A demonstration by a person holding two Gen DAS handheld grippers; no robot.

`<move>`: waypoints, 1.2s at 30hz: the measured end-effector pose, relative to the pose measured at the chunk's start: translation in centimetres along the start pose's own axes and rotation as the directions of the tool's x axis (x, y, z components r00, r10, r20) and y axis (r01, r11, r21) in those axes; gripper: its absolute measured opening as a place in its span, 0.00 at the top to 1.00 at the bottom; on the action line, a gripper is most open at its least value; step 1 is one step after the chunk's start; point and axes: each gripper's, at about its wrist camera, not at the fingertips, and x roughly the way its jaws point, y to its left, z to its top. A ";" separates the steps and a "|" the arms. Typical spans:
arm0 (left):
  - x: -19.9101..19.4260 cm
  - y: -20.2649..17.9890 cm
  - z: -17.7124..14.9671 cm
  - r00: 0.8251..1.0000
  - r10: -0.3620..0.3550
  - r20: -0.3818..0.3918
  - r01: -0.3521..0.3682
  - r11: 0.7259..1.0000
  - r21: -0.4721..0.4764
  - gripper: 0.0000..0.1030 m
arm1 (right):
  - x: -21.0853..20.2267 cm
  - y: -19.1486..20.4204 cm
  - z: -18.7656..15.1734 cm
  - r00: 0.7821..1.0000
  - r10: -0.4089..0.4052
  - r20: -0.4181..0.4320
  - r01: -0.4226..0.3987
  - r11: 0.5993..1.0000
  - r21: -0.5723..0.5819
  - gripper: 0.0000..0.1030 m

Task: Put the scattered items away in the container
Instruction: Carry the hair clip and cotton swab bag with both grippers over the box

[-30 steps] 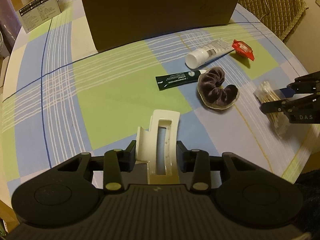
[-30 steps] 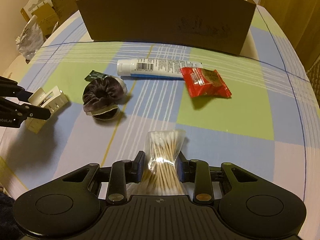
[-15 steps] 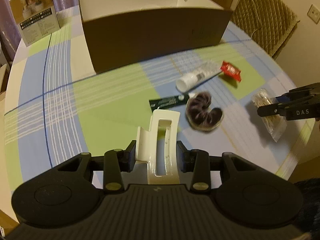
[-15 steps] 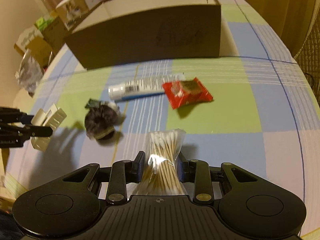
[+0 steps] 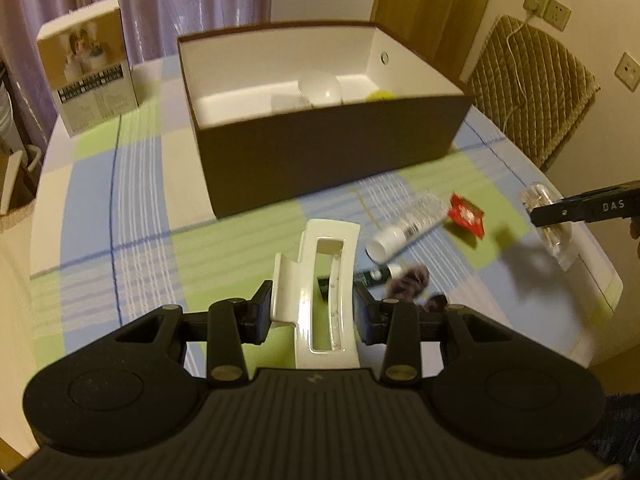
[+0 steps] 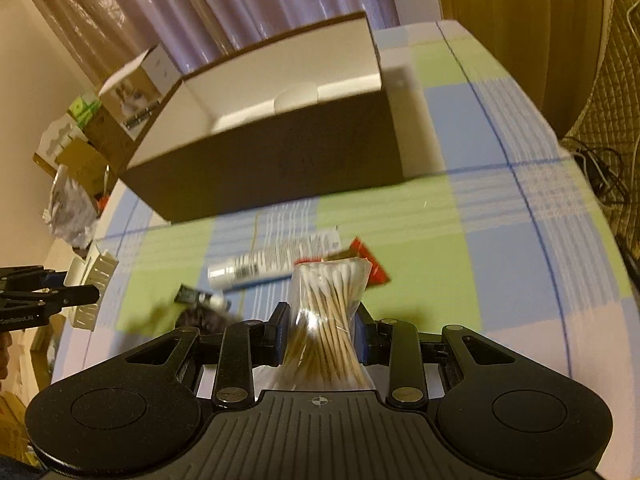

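My left gripper is shut on a white hair claw clip, held in the air over the checked tablecloth. My right gripper is shut on a clear bag of cotton swabs, also raised. Ahead stands the brown open box with a white inside; a white round object and something yellow lie in it. On the cloth below lie a white tube, a red sachet, a dark green tube and a purple scrunchie.
A printed carton stands left of the box near the table's far edge. A quilted chair back sits behind the table on the right. Bags and cardboard boxes are piled off the table's left side. Curtains hang behind.
Both grippers have risen with their loads and tilted up, so the inside of the box now shows. The items on the cloth have stayed where they were.
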 end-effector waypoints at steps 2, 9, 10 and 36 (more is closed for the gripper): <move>-0.2 0.3 0.7 1.000 0.009 0.016 -0.009 1.000 0.006 0.66 | -0.5 -0.3 0.9 1.000 0.003 0.018 -0.003 1.000 -0.005 0.66; -1.0 1.0 3.7 0.997 0.027 0.077 -0.028 0.999 0.019 0.66 | -2.8 -2.2 4.9 0.994 -0.011 0.106 0.011 1.000 -0.001 0.66; -1.1 1.1 4.2 0.996 0.029 0.084 -0.031 0.999 0.024 0.66 | -3.0 -2.4 5.5 0.993 -0.008 0.114 0.008 1.000 -0.003 0.66; 3.8 1.6 22.2 0.985 0.059 0.160 -0.092 0.973 0.213 0.66 | 5.2 3.9 20.8 0.989 0.096 0.109 -0.064 0.960 -0.273 0.66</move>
